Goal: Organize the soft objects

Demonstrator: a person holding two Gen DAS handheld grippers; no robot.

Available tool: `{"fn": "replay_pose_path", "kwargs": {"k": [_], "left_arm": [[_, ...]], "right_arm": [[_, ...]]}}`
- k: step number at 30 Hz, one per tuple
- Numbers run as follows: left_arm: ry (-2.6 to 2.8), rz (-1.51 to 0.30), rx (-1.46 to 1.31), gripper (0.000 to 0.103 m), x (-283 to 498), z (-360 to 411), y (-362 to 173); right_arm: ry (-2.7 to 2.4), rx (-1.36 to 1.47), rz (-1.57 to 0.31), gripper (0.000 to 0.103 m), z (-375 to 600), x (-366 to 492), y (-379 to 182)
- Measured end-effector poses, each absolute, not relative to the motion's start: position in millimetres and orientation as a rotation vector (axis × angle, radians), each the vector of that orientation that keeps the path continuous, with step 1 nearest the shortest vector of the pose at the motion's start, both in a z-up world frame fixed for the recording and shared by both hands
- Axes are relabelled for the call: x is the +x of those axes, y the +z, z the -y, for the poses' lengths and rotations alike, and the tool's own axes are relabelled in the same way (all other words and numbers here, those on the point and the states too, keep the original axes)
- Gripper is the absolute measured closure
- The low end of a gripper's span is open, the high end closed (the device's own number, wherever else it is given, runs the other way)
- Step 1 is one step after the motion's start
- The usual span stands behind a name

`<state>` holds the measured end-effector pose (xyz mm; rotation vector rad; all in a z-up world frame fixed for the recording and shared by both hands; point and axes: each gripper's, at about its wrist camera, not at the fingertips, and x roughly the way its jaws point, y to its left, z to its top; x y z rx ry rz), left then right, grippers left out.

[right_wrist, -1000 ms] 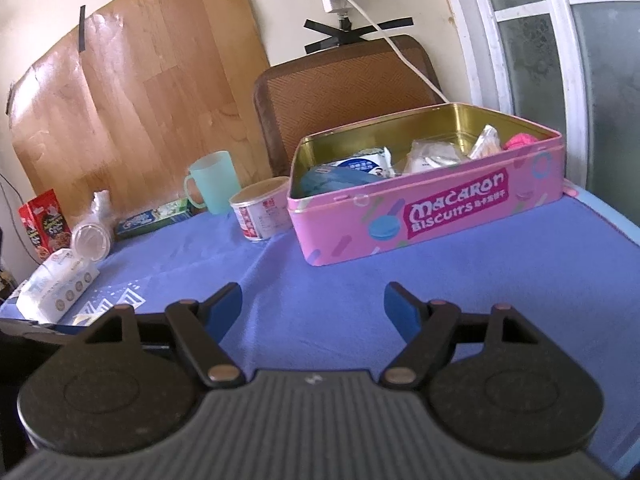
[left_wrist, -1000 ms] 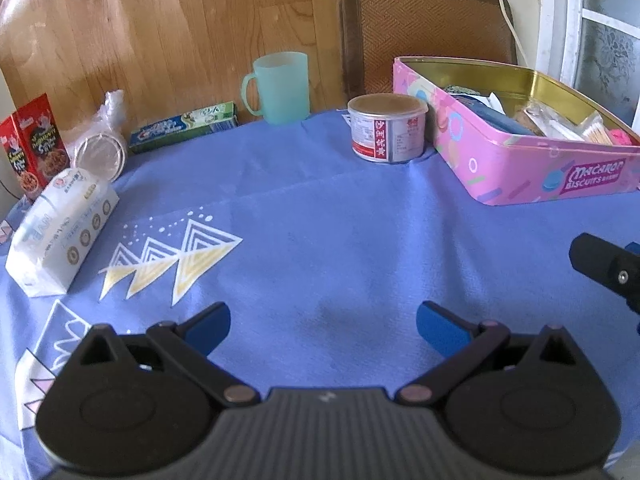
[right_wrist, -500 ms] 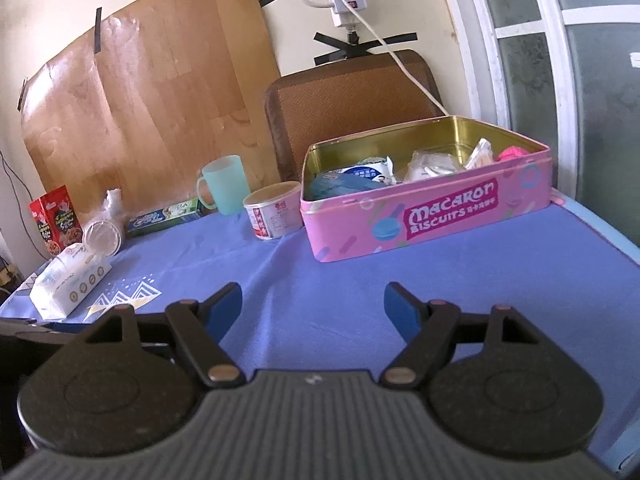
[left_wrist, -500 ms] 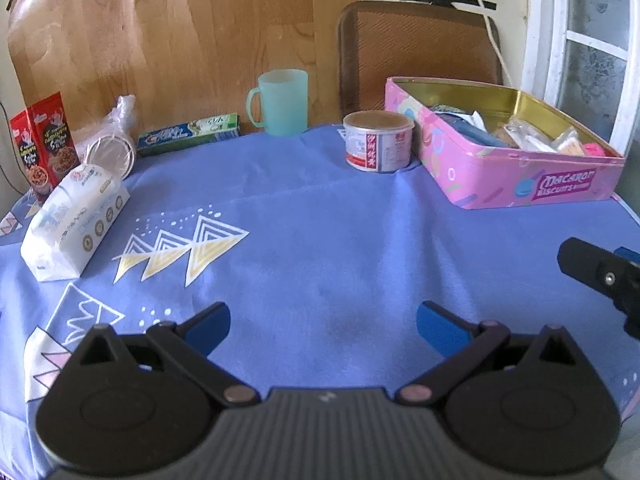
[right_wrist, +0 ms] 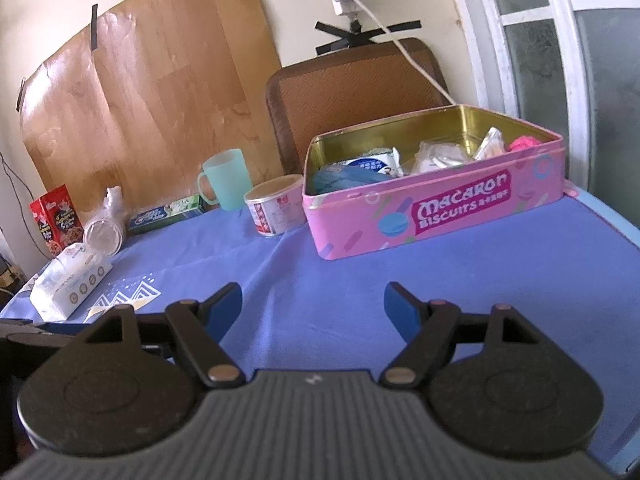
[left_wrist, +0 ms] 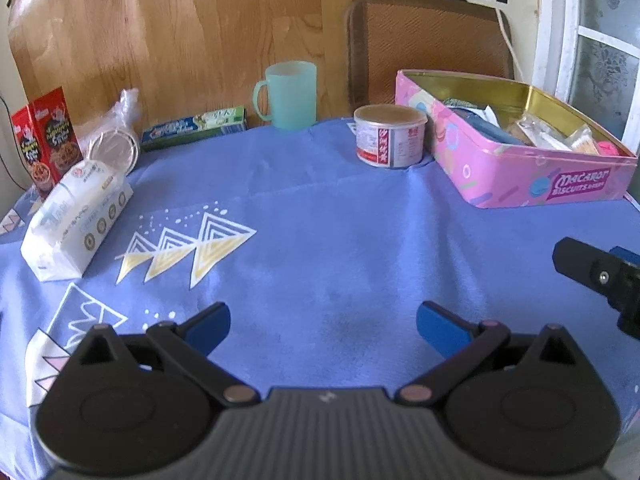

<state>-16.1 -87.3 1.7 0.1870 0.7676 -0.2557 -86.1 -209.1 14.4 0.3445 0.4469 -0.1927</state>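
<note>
Jaws of both the left gripper (left_wrist: 323, 322) and right gripper (right_wrist: 313, 306) gape empty; next target is probably the tissue pack (left_wrist: 76, 220), far left of the pink tin (left_wrist: 516, 176): grip it mid-body.

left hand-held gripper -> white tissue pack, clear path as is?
Probably yes. The left hand-held gripper is open and empty, and only bare blue tablecloth lies between it and the white tissue pack, off to its left.
</note>
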Motion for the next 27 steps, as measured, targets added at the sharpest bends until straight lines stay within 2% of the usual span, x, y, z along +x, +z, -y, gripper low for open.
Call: {"fn": "replay_pose_path", "kwargs": {"k": [27], "left_arm": [[-0.305,-0.838,0.163,0.0,-1,83,-18]], "right_arm": [[-0.234,0.301,-0.449,0.023,200,-71,9]]}}
